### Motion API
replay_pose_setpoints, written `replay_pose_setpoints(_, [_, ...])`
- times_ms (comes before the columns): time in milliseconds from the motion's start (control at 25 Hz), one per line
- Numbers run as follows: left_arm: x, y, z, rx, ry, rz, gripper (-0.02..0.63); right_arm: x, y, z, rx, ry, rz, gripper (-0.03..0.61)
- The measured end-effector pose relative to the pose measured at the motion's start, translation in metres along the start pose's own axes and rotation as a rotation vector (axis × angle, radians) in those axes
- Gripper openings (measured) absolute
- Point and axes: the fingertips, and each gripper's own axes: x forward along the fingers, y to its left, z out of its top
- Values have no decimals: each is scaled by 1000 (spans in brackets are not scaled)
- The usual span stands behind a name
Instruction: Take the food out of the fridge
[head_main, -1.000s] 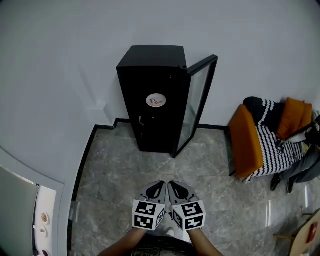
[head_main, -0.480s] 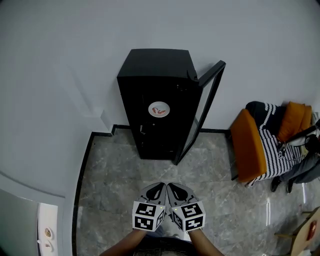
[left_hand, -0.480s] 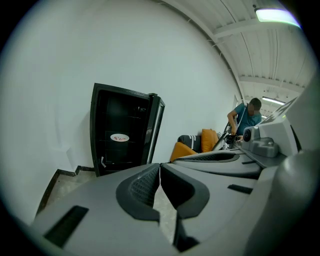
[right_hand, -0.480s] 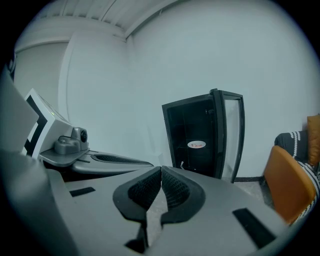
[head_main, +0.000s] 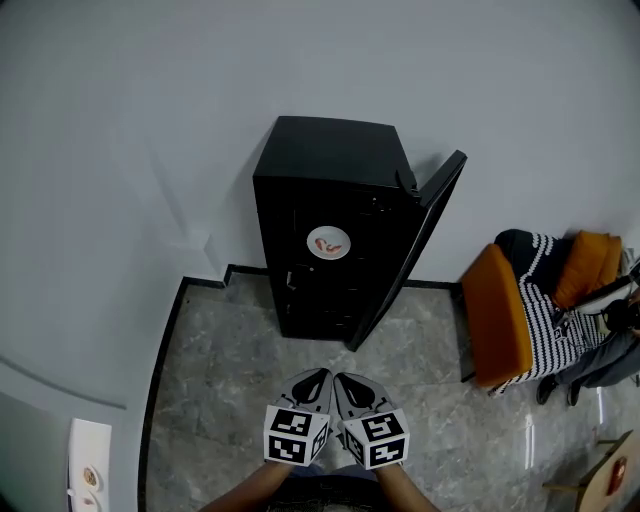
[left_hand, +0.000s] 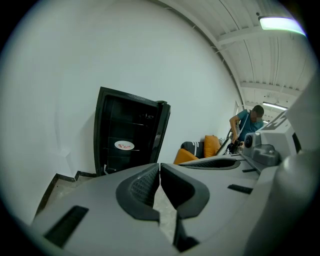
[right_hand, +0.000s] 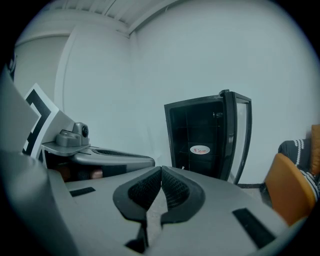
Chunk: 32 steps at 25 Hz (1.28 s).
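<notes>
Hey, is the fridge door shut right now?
No, the fridge has its door swung open, with a plate showing on a shelf inside.

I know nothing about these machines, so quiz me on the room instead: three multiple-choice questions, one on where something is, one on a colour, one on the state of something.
1. Where is the plate of food?
A) on the floor
B) inside the fridge
C) on top of the fridge

2. What colour is the chair near the wall?
A) orange
B) green
C) white

3. How is the fridge door?
A) shut
B) swung open
C) taken off

Answers:
1. B, the plate shows among the dark shelves.
2. A, its back is plainly orange.
3. B, the door stands out at an angle from the fridge's right side.
</notes>
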Motion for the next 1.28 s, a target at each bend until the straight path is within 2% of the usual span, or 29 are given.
replay_pose_setpoints(480, [40, 18, 14, -24, 10, 15, 20, 31, -30, 17, 10, -2, 7, 21])
replay_pose_setpoints(1080, [147, 18, 55, -87, 8, 128, 20, 81, -130, 56, -14, 0, 133, 21])
replay_pose_setpoints(1280, [172, 17, 63, -133, 6, 174, 20, 87, -156, 66, -17, -5, 177, 21])
